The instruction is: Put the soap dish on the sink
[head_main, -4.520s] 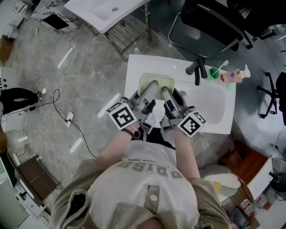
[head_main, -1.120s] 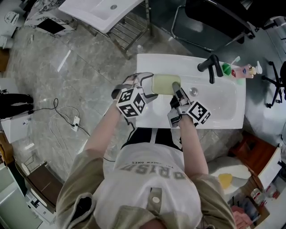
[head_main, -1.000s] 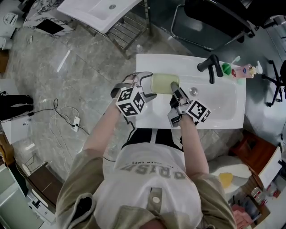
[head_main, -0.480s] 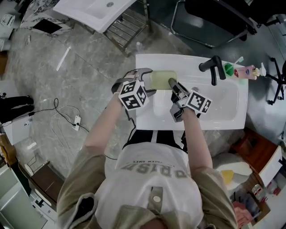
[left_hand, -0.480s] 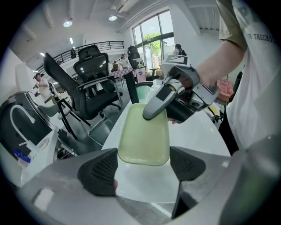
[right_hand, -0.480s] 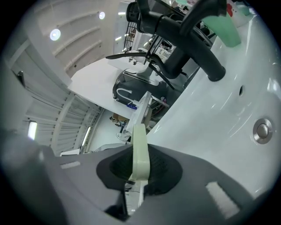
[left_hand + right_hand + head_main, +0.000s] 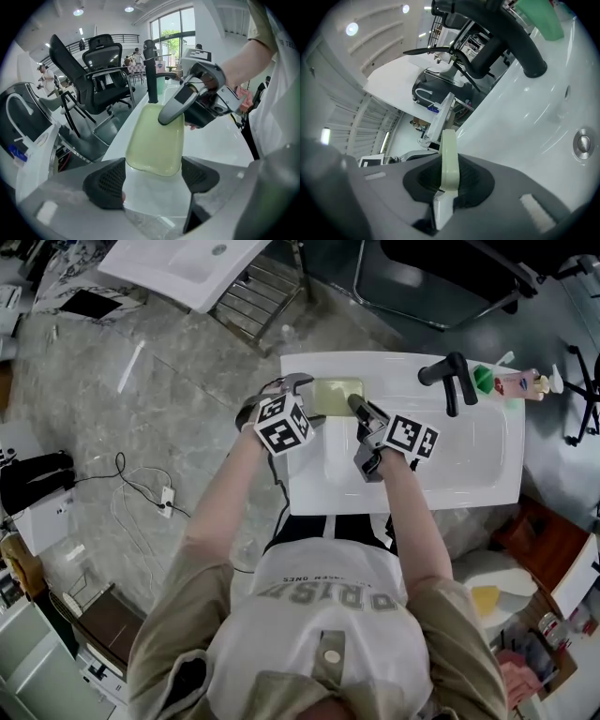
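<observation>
1. The soap dish (image 7: 336,395) is a pale green oblong, open side up, over the back left corner of the sink (image 7: 469,460). It's held from two sides.
2. The long axis runs along the sink's back ledge. From the left gripper (image 7: 153,165) it points straight away from the fingertips toward the black faucet (image 7: 151,75), which stands just past the dish's far end.
3. The left gripper has the dish's near short end. Its jaws are spread wide, and the dish's rounded end sits between the two pads (image 7: 105,183), which press on either side across its width. Most of the dish sticks out beyond the fingertips.
4. The right gripper (image 7: 449,169) comes in from the side and has the long front rim near the far end. Its jaws are nearly together, pinching just that thin rim.
5. In the right gripper view the rim shows edge-on, a pale strip standing between the dark pads (image 7: 474,180) and poking up past them.
6. The basin and its drain (image 7: 582,143) lie off to the right of the right fingers.
7. It's hard to say from these angles whether the dish's underside is touching the ledge or is just above it.
</observation>
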`<state>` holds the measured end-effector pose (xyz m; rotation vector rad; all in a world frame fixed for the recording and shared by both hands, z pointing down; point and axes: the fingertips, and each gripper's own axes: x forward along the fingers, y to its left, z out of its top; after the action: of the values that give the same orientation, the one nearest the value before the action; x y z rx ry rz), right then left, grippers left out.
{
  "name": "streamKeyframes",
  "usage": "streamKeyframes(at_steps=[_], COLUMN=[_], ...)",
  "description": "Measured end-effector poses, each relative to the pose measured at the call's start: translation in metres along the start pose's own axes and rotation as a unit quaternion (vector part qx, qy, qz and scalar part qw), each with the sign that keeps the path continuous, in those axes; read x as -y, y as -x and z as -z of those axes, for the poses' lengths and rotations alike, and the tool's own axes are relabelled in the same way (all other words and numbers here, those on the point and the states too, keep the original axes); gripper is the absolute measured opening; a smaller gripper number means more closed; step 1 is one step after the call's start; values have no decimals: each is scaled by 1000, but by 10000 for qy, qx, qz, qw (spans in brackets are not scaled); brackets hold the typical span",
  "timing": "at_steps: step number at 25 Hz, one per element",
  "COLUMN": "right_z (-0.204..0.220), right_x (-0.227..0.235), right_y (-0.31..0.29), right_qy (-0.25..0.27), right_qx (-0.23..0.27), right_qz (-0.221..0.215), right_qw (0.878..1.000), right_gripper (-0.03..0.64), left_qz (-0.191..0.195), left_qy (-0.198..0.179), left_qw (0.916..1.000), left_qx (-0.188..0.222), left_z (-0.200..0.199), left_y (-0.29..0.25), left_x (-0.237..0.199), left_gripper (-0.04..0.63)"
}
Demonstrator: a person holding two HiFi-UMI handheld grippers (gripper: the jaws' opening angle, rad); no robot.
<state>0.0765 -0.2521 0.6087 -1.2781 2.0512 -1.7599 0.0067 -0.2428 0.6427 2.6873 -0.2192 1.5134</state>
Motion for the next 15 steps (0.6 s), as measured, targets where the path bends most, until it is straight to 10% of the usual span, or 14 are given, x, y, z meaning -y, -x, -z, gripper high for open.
streamKeyframes(at_steps=[15], right_z=[3], right_x=[18], right_y=[-11], right_qy=[301], right_qx=[-324], right_qz=[511], right_qw=[9977], right_gripper=[31], left_qz=[-90], left_qy=[-40], left_qw=[9998], left_qx=[-186], left_z=[3], left_y=[-21], left_x=[-7], left_gripper=[391])
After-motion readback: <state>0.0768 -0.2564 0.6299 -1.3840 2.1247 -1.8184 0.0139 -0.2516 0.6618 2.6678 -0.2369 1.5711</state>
